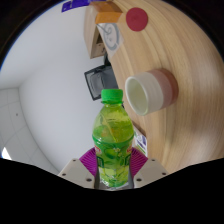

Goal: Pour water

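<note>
A green-capped bottle (112, 140) of yellow-green liquid stands upright between the tool's (113, 165) purple pads (90, 160), clamped by both; its label print is unreadable. Just beyond sits a cream cup (143, 93) on the round wooden worktop (175, 50), farther a red lid (136, 17).

Single view only. The camera rides on the gripper (112, 168) and looks forward along its two fingers, tilted down toward the floor and the table (150, 55) edge. The bottle (112, 140) between the fingers fills the near field, very close to the lens. The cup (148, 92) lies beyond, apparently near. Wide-angle optics curve the table.
</note>
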`<action>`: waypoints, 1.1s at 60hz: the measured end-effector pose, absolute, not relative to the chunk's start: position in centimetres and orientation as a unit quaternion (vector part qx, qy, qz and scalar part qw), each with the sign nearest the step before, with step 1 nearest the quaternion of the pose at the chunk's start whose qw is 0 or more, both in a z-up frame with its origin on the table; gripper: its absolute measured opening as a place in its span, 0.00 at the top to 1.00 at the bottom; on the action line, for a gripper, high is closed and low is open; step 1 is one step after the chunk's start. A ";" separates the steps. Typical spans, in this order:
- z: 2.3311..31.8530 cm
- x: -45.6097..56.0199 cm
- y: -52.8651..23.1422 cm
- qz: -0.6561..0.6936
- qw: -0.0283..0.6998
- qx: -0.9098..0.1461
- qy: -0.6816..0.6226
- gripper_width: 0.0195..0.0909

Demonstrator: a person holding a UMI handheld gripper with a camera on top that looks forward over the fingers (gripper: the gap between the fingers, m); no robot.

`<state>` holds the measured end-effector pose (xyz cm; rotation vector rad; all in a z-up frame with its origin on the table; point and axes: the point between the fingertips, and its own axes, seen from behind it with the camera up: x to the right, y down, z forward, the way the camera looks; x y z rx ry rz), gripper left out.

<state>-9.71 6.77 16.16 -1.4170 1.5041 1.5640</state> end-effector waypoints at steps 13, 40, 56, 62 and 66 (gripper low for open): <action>24.6 -3.0 5.8 0.411 0.517 -0.678 0.322 0.73; 18.3 20.1 8.0 -0.059 0.621 -0.778 0.075 0.69; 6.5 22.6 9.7 -0.056 0.575 -0.814 0.062 0.69; 6.1 22.6 9.9 -0.042 0.596 -0.799 0.073 0.68; 6.3 22.4 9.4 -0.042 0.595 -0.799 0.070 0.66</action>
